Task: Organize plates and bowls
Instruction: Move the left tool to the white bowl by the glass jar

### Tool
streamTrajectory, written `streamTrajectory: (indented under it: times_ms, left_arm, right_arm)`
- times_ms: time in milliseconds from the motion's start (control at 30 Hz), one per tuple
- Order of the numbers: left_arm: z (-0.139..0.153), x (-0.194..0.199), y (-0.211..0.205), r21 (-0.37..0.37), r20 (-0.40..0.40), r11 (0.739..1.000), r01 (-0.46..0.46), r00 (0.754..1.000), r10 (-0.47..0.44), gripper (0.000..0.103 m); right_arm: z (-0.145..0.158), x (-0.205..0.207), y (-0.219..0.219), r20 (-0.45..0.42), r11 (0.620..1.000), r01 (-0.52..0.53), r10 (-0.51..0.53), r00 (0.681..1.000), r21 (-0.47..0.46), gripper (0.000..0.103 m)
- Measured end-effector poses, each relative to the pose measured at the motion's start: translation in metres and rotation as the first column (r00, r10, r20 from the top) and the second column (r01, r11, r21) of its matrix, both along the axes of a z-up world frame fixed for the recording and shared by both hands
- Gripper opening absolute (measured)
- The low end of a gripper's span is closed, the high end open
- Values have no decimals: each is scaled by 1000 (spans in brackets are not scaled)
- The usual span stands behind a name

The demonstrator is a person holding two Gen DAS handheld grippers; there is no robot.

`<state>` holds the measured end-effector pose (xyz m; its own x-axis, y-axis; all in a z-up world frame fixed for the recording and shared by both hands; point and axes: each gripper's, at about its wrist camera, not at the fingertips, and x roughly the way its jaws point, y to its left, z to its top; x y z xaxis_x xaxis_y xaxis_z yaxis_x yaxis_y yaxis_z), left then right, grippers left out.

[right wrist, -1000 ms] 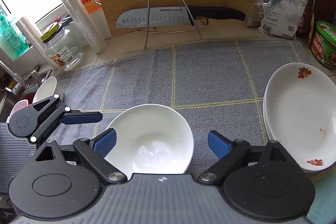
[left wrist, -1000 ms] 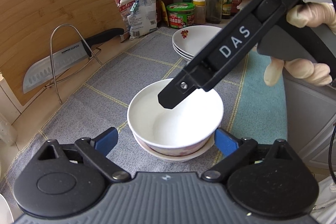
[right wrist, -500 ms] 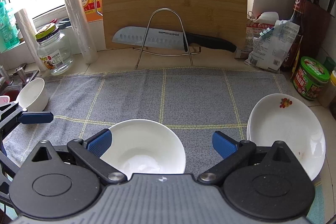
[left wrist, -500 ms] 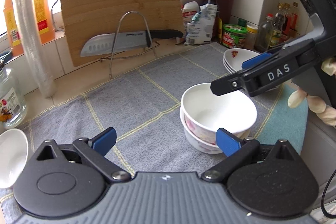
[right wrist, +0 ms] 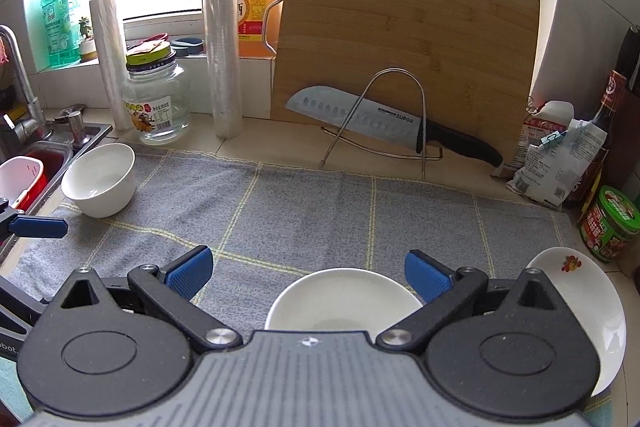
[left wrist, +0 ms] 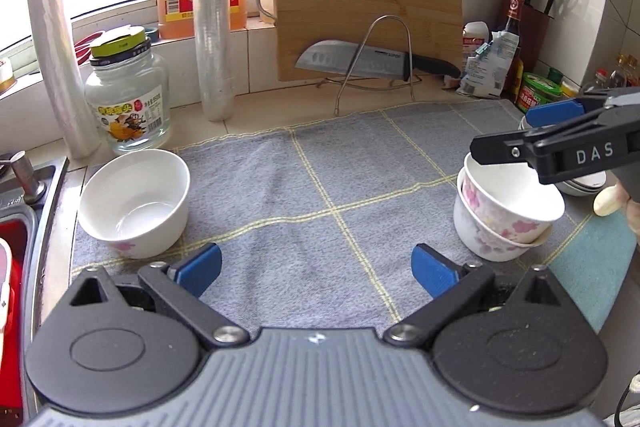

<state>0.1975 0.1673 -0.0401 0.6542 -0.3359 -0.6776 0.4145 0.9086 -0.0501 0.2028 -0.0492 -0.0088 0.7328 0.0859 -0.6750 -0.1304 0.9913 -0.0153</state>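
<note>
Sitting on the cloth: a grey checked cloth covers the counter, and all the bowls and plates rest on it.
Left gripper: the left gripper hangs above the cloth with its blue pads spread wide and nothing between them.
Right gripper: the right gripper is also spread wide and holds nothing; in the left wrist view its black arm reaches in from 3 o'clock, just over the stacked bowls.
Stacked bowls: the stacked bowls, white with pink flowers, sit one inside the other at 3 o'clock in the left wrist view; the top one tilts a little.
Same stack from the right wrist: the top bowl shows as a white circle at 6 o'clock, low between the blue pads and partly hidden by the gripper body.
Single bowl: the single white bowl stands upright at 9 o'clock, near the sink edge and well apart from the stack.
Plates: the plates, white with a small red flower, lie at 4 o'clock in the right wrist view, just beside the stack.
Back of the counter: a bamboo cutting board leans at 12 o'clock, with a knife resting on a wire rack in front of it.
Jar: a glass jar stands at 10 o'clock, just behind the single bowl.
</note>
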Motion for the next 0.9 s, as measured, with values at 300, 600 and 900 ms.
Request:
streamTrajectory:
  times_ms: [300,600,900]
  left_arm:
    - [-5,15,70,7,-44,995,101,994,-101,101]
    - [-7,37,143,76,-67,975,211,976,-206,101]
    - [-5,74,171,158,-85,949,271,962,-261,101]
  right_arm:
    - [-12,1,79,-45,1000,17,-18,999,-17,103]
    - [-33,15,166,-64,997,-34,30,997,-62,103]
    - [-44,27,205,-61,990,-119,114,992,-79,103]
